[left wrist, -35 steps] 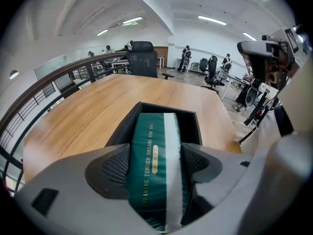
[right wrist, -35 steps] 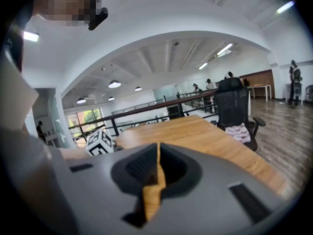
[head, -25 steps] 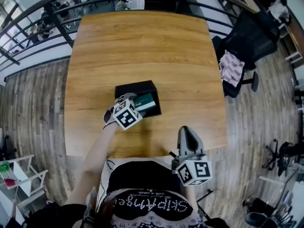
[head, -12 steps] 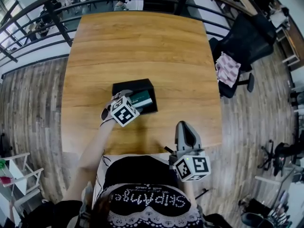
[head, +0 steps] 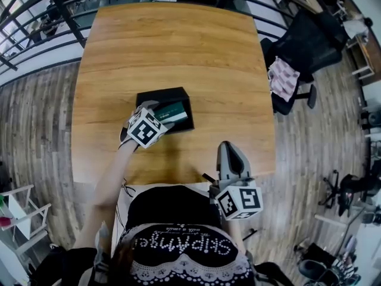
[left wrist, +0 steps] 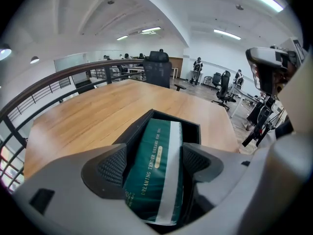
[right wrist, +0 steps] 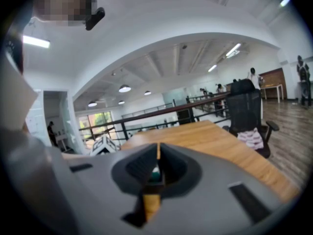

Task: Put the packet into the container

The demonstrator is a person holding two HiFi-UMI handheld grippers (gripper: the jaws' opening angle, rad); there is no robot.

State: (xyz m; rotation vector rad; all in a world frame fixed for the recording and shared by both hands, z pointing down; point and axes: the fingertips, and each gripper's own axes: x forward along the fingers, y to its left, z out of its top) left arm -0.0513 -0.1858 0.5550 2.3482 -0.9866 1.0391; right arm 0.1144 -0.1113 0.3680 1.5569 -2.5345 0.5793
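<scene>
Over a plank floor (head: 36, 124), a broad wooden tabletop (head: 178, 46) is seen from above, bordered on its far and left sides by a dark metal railing (head: 41, 25). To the right of the tabletop a black office chair (head: 306, 43) is parked, with a pink-and-white patterned cloth (head: 282, 78) draped over its seat.

Near the middle of the tabletop, towards the person's side, a black open-topped container (head: 159, 92) is set down flat.

At the near edge of that container the left gripper (left wrist: 155, 163) is held, its marker cube turned upward in the head view. Its jaws are spread wide and are closed on the near end of the packet, one ribbed pad pressed to each long side.

The right gripper (head: 230, 148) is held low over the near edge of the tabletop, well apart from the container. Its jaws are brought fully together, with nothing gripped between them.

A dark green packet (head: 172, 111) with a white stripe along one side is lodged lengthwise in the container. Its far end is sunk inside against the far wall, while its near end is raised between the left jaws, so the packet lies tilted.
</scene>
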